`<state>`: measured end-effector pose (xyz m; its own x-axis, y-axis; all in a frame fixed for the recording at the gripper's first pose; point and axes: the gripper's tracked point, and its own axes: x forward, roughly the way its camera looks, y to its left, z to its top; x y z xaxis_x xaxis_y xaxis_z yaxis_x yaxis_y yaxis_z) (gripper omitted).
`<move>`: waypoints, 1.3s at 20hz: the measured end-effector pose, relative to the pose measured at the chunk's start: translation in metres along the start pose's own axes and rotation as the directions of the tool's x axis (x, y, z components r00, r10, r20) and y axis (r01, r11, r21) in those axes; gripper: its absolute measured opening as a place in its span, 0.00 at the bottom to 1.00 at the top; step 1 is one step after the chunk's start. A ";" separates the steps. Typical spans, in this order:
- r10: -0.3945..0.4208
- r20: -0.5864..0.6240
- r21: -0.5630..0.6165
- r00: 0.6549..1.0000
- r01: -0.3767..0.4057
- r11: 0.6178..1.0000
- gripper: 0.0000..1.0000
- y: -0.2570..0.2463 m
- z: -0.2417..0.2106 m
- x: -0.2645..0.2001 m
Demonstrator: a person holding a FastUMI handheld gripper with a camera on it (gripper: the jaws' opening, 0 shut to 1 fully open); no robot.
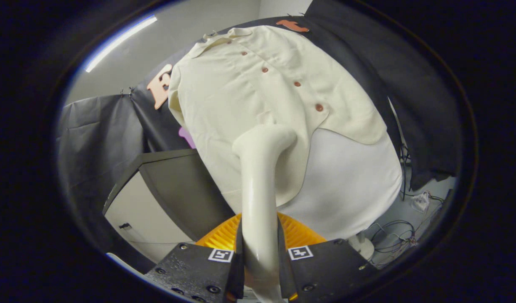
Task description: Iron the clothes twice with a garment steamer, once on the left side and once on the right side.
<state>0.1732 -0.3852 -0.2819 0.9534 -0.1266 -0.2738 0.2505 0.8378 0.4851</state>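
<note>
A: Background condition: black cloth wall (98,139) behind the work area; pale ceiling above it with one lit strip light (119,40); grey cabinet (174,189) low on one side; loose cables (392,235) on the floor on the other side

B: Garment position?

A: Cream shirt (241,97) hangs flat against a white board (350,181), beyond the fingers; collar at the far end; a row of brown buttons (319,107) runs down the placket; the shirt's lower hem overlaps the board, whose bare white part shows beside and below the hem

B: Tool state?

A: Gripper (260,256) closed down onto the cream handle of the garment steamer (258,185); both fingers press against the handle, one on each side, with no gap visible; the handle rises from between the fingers and bends over at its head; the head lies on or just off the shirt's lower front, below the last button; actual contact cannot be confirmed

B: Anything else near the fingers?

A: Orange ribbed part (224,237) directly behind the handle, just ahead of the fingers; what it belongs to cannot be determined
</note>
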 end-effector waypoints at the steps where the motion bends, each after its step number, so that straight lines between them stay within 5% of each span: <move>1: -0.003 -0.011 0.004 1.000 0.003 1.000 0.33 -0.003 -0.005 -0.002; 12: -0.015 -0.023 0.018 1.000 0.015 1.000 0.33 -0.013 -0.003 -0.044; 18: 0.043 0.080 -0.054 0.996 -0.039 0.998 0.32 0.017 0.085 -0.060; 26: 0.052 0.207 -0.221 0.977 -0.005 0.975 0.32 0.040 0.223 -0.049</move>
<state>0.1737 -0.4636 -0.0636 0.9792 -0.1903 -0.0705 0.2026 0.9349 0.2913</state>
